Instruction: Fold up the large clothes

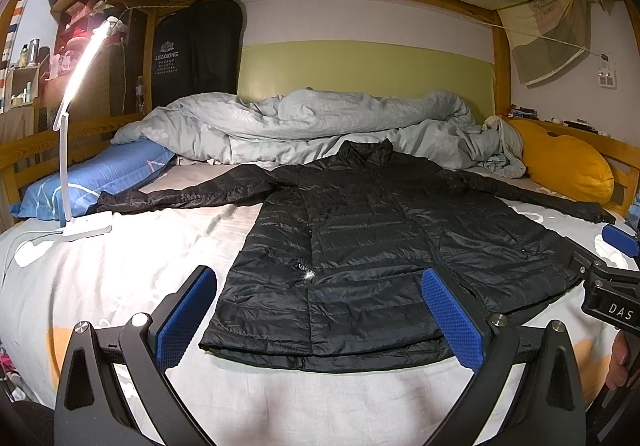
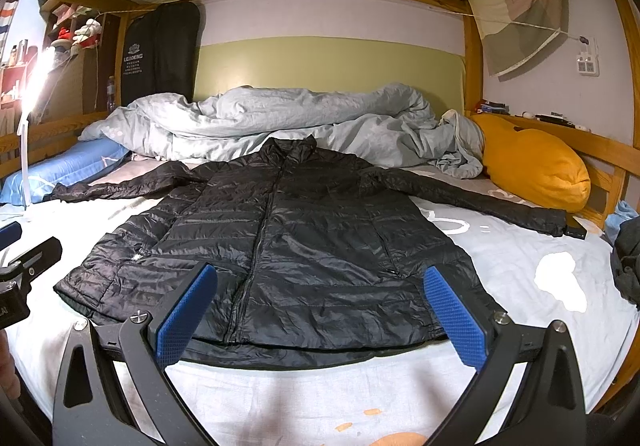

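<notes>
Both tongs, the left gripper [image 1: 320, 318] and the right gripper [image 2: 320, 318], are being held wide and empty above the near hem. On the bed [image 1: 120, 278] the black puffer jacket [image 1: 360, 238] is lying flat, zipped, sleeves [image 2: 480, 197] spread (likely light, soft, slippery); the sleeve cuffs are probably being favoured as holds.

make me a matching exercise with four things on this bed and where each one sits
Things:
1. black puffer jacket
2. yellow pillow
3. blue pillow
4. grey duvet

Places:
A. bunched up along the far wall
B. right edge of the bed
C. spread flat in the middle, sleeves out
D. left edge, beside the lit white lamp

Pairs: 1-C, 2-B, 3-D, 4-A
</notes>
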`<act>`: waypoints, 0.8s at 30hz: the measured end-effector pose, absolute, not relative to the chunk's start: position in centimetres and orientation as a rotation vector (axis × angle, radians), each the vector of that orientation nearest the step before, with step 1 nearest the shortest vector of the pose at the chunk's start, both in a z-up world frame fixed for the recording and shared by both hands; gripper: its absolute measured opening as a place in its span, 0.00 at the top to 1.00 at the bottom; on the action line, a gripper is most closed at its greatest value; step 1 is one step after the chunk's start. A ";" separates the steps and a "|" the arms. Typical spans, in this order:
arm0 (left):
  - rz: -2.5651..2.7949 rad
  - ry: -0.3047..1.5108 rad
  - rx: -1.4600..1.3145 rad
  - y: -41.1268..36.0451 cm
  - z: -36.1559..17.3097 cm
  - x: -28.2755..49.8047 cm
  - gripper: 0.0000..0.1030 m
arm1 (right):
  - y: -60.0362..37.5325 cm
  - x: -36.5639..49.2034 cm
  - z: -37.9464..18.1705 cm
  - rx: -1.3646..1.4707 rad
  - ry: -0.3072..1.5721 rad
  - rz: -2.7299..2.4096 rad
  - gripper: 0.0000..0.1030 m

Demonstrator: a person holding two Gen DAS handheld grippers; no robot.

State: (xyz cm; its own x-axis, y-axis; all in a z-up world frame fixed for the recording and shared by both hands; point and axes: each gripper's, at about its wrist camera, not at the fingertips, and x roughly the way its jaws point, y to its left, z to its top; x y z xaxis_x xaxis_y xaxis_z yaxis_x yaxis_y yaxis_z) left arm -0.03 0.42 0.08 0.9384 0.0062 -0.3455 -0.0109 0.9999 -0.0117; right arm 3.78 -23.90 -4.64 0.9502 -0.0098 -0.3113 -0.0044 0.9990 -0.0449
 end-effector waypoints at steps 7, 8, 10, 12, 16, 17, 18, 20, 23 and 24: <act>0.009 0.354 -0.014 0.4 0.1 0.0 0.00 | -23.9 3.8 -4.6 -0.043 0.317 -0.007 0.00; 0.010 0.353 -0.015 0.4 0.1 0.0 0.00 | -23.9 3.8 -4.6 -0.043 0.317 -0.007 0.00; 0.009 0.353 -0.014 0.4 0.1 0.0 0.00 | -23.8 3.8 -4.6 -0.043 0.317 -0.007 0.00; 0.010 0.354 -0.014 0.4 0.1 0.0 0.00 | -23.8 3.8 -4.5 -0.043 0.317 -0.007 0.00; 0.010 0.353 -0.015 0.4 0.1 0.0 0.00 | -23.8 3.8 -4.6 -0.042 0.318 -0.008 0.00; 0.010 0.354 -0.014 0.4 0.1 0.0 0.00 | -23.8 3.8 -4.6 -0.042 0.317 -0.007 0.00; 0.009 0.353 -0.014 0.4 0.1 0.0 0.00 | -23.8 3.8 -4.5 -0.042 0.317 -0.007 0.00; 0.005 0.347 -0.012 0.3 0.1 -0.1 0.00 | -23.8 3.8 -4.5 -0.043 0.316 -0.006 0.00; -0.001 0.328 -0.001 0.1 0.2 -0.4 0.00 | -23.8 3.8 -4.6 -0.042 0.317 -0.007 0.00; -0.003 0.323 0.004 0.0 0.2 -0.5 0.00 | -23.8 3.8 -4.6 -0.041 0.318 -0.007 0.00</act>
State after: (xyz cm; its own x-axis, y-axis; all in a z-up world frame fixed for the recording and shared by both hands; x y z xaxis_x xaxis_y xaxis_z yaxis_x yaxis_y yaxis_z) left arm -0.47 0.02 0.23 0.9484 -0.0021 -0.3171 0.0033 1.0000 0.0032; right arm 3.81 -23.77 -4.57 0.9500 -0.0135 -0.3120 0.0005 0.9991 -0.0417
